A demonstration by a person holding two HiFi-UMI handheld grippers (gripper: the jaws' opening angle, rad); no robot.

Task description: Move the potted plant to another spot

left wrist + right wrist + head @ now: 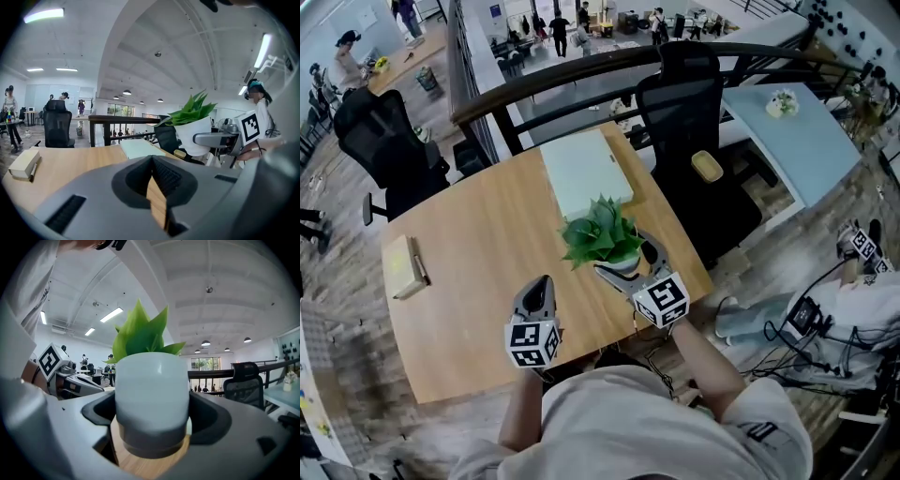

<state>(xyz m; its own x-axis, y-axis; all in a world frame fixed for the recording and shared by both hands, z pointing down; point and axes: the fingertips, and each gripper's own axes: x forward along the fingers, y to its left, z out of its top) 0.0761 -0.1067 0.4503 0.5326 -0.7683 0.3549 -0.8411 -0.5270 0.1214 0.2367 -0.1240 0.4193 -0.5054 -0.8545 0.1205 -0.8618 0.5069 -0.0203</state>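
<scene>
The right gripper [630,265] is clamped on the potted plant [602,234] near the surface's [487,244] right front edge, while the left gripper [540,284] sits pinched together and idle, so next comes a steady, upright lift toward another spot.

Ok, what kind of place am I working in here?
Most likely an open-plan office, on an upper level. There is a wooden desk, black swivel chairs beside it, and a railing beyond which people stand among more desks lower down.
</scene>
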